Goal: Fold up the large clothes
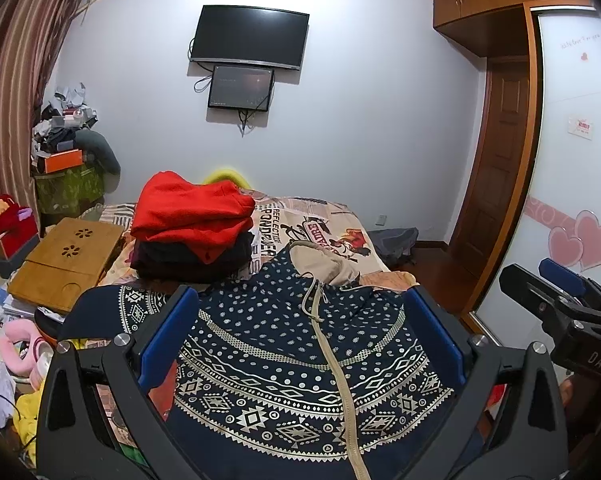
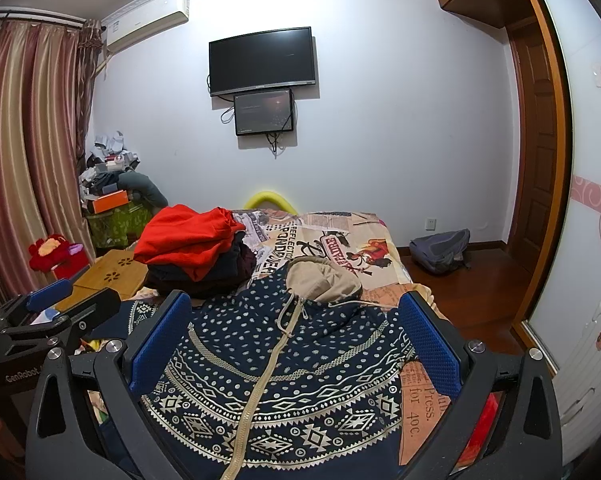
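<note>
Navy hooded jacket (image 1: 284,360) under left gripper (image 1: 300,340): matt cloth, pale printed pattern, beige zip tape, beige cloth hood. Gripper fingers (image 1: 168,336): blue textured pads, matt black plastic frame, shiny metal screws. Ahead-left: red folded garment (image 1: 192,212), soft matt cloth; wooden lap desk (image 1: 66,264), smooth. Floor (image 2: 472,292) ahead-right of right gripper (image 2: 296,344): glossy wood.

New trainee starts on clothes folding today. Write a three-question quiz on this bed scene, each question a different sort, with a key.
1. True or false: the left gripper is shut on the patterned hoodie.
2. What colour is the top garment of the folded pile? A red, B green, C white.
3. Fill in: the hoodie's beige hood points toward the wall with the ____.

Key: 1 false; 2 A; 3 television.
</note>
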Action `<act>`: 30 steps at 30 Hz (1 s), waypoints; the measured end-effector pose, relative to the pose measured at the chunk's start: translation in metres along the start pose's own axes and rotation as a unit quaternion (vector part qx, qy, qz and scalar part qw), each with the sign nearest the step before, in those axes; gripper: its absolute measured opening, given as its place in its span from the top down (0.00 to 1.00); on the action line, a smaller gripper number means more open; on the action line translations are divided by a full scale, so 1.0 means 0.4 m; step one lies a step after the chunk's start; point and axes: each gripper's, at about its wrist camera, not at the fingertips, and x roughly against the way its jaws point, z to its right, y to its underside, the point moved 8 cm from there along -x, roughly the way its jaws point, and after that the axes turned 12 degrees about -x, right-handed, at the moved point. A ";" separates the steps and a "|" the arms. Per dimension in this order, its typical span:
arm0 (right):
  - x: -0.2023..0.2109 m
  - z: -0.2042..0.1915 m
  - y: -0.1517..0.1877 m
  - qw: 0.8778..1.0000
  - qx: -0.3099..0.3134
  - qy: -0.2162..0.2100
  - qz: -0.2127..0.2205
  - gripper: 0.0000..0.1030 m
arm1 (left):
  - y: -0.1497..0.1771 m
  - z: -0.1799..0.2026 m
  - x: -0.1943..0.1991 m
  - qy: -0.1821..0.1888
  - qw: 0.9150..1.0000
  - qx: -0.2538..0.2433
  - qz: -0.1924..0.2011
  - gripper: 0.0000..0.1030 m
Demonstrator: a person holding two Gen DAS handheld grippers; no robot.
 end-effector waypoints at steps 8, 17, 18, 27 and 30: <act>0.001 0.000 -0.002 1.000 0.001 0.000 0.000 0.00 | 0.000 0.001 0.000 0.000 1.000 -0.001 0.000 0.00; -0.006 -0.004 -0.004 1.000 0.005 -0.004 -0.003 0.00 | -0.005 -0.003 0.002 -0.005 1.000 -0.004 -0.001 0.00; -0.007 -0.004 -0.002 1.000 0.005 -0.005 -0.004 0.00 | -0.005 -0.003 0.000 -0.005 1.000 -0.004 -0.002 0.00; -0.034 -0.006 0.005 1.000 0.007 -0.001 -0.019 0.00 | 0.009 -0.021 -0.017 -0.009 1.000 0.003 -0.010 0.00; -0.054 -0.003 0.002 1.000 0.015 0.008 -0.022 0.00 | 0.016 -0.036 -0.032 -0.013 1.000 0.008 -0.012 0.00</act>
